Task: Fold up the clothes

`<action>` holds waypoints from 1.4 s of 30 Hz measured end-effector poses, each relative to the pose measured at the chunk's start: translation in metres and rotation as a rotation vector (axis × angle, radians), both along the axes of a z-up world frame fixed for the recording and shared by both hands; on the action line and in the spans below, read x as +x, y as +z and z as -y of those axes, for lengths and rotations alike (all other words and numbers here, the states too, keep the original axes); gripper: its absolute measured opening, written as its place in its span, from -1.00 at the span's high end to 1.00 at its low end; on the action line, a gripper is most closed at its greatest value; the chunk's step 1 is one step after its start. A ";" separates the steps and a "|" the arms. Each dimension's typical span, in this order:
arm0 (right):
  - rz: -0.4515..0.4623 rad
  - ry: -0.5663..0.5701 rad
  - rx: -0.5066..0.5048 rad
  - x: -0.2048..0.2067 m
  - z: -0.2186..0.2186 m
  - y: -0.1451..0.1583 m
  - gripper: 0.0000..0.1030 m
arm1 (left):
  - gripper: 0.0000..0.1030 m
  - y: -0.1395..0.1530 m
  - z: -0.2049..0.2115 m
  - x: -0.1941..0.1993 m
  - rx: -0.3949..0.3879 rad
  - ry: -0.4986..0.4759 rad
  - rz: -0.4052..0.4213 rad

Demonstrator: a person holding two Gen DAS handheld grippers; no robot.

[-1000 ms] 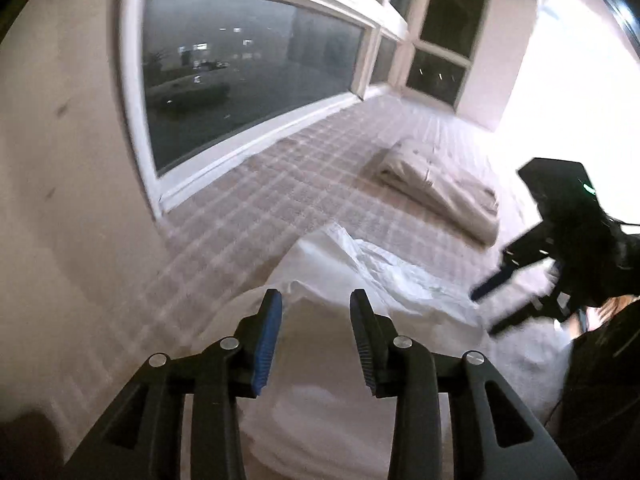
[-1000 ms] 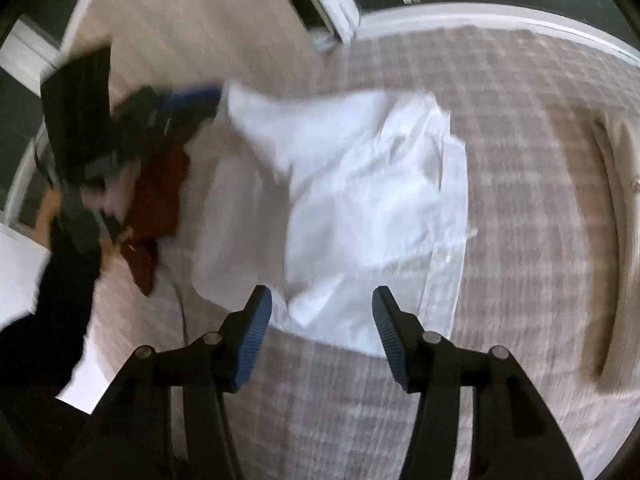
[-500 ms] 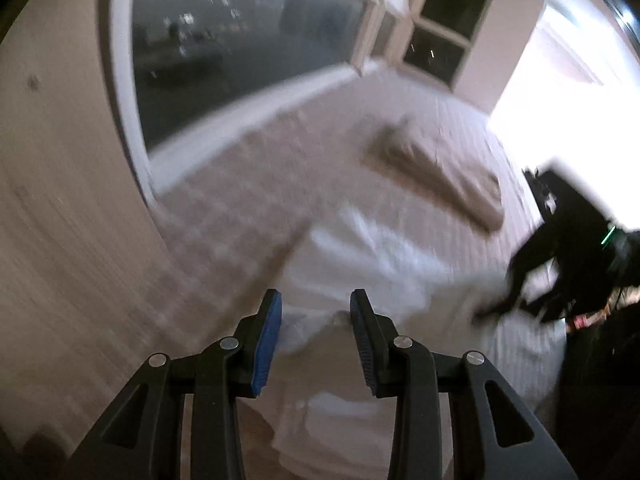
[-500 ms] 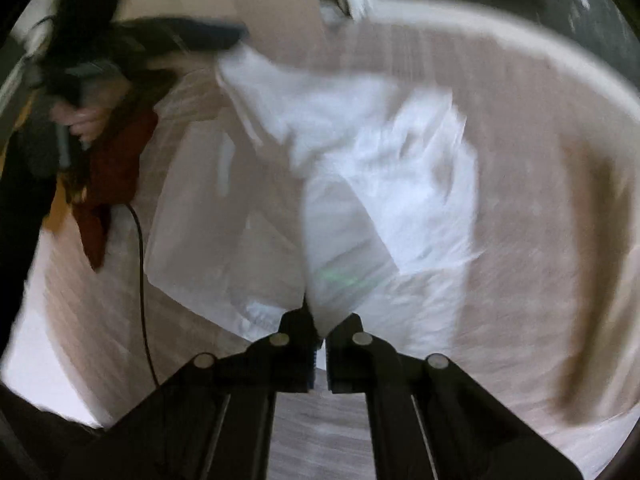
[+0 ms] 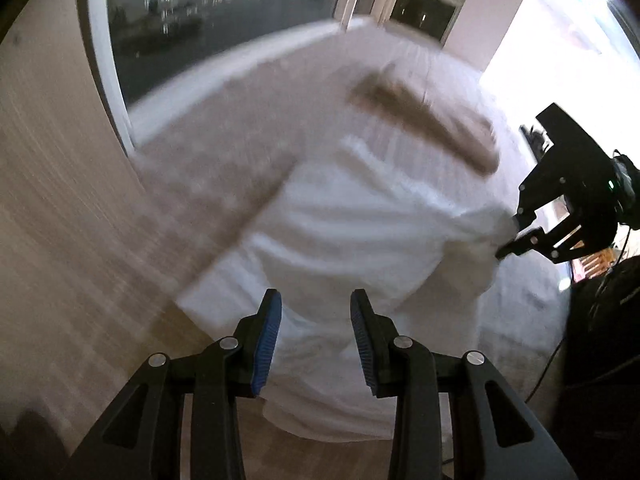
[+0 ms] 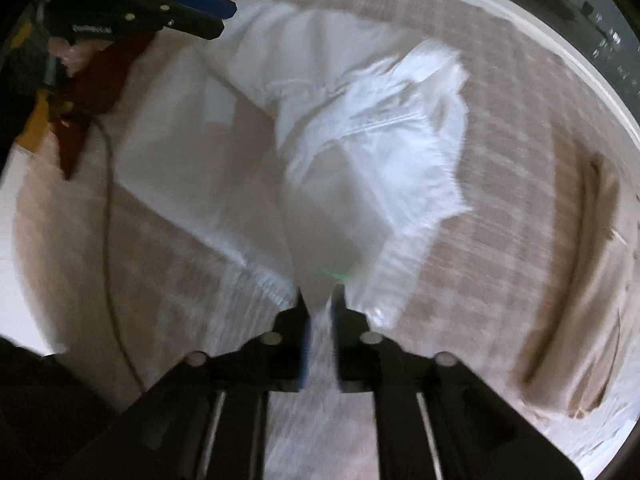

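Note:
A white garment (image 5: 360, 232) lies crumpled on the checked surface (image 5: 224, 120), part of it folded over itself. My left gripper (image 5: 316, 332) hangs open just above its near edge with nothing between the blue pads; in the right wrist view the left gripper (image 6: 226, 20) is at the garment's far corner. My right gripper (image 6: 321, 306) points almost straight down at the other edge of the white garment (image 6: 360, 140). Its jaws are opening, a narrow gap shows, and white cloth lies between them. In the left wrist view the right gripper (image 5: 514, 234) sits at a raised point of cloth.
A folded beige garment (image 5: 432, 120) lies further along the surface, also seen as the beige garment (image 6: 580, 280). A dark window (image 5: 200, 20) with a white sill borders the surface. Red cloth (image 6: 100, 76) and a thin cable (image 6: 108, 240) lie by the person's side.
The right gripper went from open above the garment's edge to shut on it, and now its fingers have parted a little. Both views have tipped lower toward the cloth.

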State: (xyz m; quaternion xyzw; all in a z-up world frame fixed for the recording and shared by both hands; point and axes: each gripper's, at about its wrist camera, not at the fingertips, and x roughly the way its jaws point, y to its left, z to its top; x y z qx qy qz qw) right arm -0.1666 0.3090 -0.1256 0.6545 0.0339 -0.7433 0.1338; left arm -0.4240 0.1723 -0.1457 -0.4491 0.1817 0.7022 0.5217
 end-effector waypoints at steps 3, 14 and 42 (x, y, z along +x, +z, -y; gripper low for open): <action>-0.048 -0.043 -0.075 -0.006 -0.020 0.027 0.26 | 0.32 0.026 0.005 -0.010 0.078 0.029 -0.021; -0.266 -0.134 -0.086 -0.151 -0.019 -0.032 0.50 | 0.37 -0.060 -0.025 -0.033 -0.003 0.135 0.064; -0.244 -0.302 -0.273 -0.045 -0.050 -0.029 0.69 | 0.28 -0.009 -0.094 0.081 -0.015 -0.096 0.010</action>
